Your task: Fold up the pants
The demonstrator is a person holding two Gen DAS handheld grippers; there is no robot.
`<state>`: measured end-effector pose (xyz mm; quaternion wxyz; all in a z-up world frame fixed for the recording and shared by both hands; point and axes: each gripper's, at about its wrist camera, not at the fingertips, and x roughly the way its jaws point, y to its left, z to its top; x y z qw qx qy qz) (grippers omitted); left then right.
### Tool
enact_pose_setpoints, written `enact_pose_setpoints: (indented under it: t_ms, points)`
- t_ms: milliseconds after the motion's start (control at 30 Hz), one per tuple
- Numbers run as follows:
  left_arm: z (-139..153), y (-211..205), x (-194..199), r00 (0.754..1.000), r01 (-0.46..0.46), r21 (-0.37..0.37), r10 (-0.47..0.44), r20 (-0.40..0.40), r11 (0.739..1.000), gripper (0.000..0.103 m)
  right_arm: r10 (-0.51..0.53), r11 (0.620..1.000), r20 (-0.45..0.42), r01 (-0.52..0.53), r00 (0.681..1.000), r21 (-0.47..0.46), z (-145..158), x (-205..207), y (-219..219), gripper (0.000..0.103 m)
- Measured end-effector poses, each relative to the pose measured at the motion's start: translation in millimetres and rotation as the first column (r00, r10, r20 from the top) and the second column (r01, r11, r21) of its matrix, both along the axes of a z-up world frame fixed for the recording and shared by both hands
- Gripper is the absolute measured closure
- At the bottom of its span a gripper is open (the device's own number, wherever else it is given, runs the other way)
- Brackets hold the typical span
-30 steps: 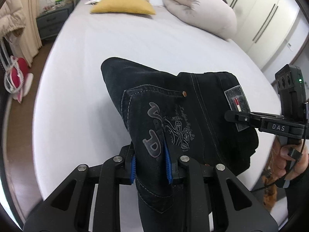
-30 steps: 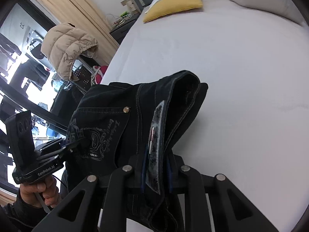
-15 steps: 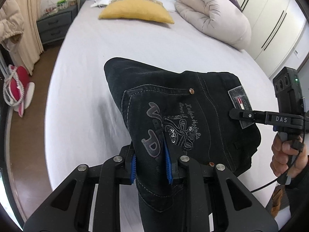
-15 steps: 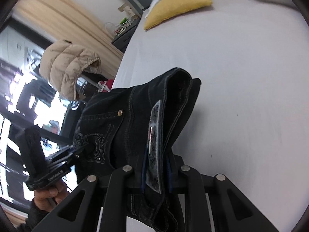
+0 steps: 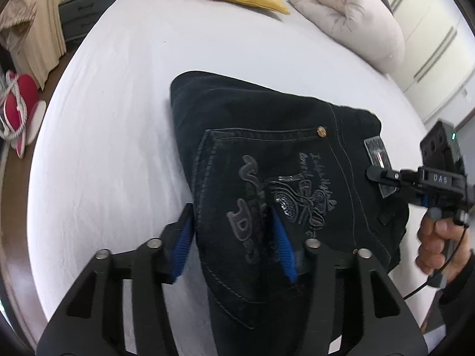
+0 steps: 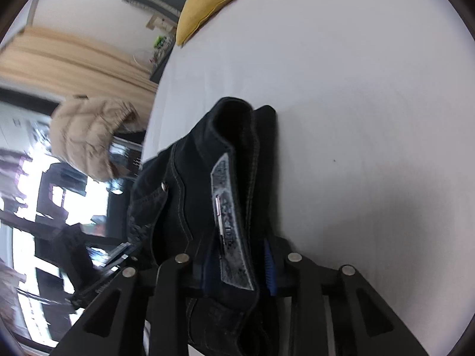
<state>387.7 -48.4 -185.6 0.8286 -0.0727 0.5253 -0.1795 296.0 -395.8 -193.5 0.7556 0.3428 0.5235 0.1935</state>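
Folded black denim pants (image 5: pixel 267 160) on the white bed sheet (image 5: pixel 112 136), near its front edge. Left gripper (image 5: pixel 234 237) level, blue-padded fingers (image 5: pixel 182 237) spread wide, straddling the embroidered back pocket. Right gripper (image 6: pixel 240 264) reaches in sideways, fingers clamped on the waistband's grey label patch (image 6: pixel 227 222); "DAS" printed on its body.

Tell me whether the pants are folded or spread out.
Folded. The pants form a compact, layered bundle on the bed, back pocket on top, with the left gripper and right gripper at its near edge.
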Motion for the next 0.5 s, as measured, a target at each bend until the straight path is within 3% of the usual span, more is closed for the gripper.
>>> enact_pose_setpoints:
  t_ms: [167, 300, 433, 500]
  points:
    - [4, 7, -14, 0.999, -0.026, -0.012, 0.026, 0.024, 1.0, 0.051, -0.019, 1.0, 0.037, 0.019, 0.999, 0.013, 4, -6, 3, 0.06]
    - [21, 10, -40, 0.995, -0.061, 0.022, 0.059, 0.083, 0.998, 0.051, -0.088, 0.995, 0.09, 0.092, 0.992, -0.032, 20, -19, -3, 0.035]
    - [56, 13, -72, 0.978, -0.111, 0.055, 0.099, 0.185, 0.992, 0.05, -0.148, 0.983, 0.134, 0.16, 0.98, -0.087, 43, -40, -14, 0.035]
    - [82, 12, -99, 0.955, -0.141, 0.105, 0.107, 0.278, 0.984, 0.041, -0.155, 0.976, 0.178, 0.179, 0.972, -0.128, 61, -56, -16, 0.034]
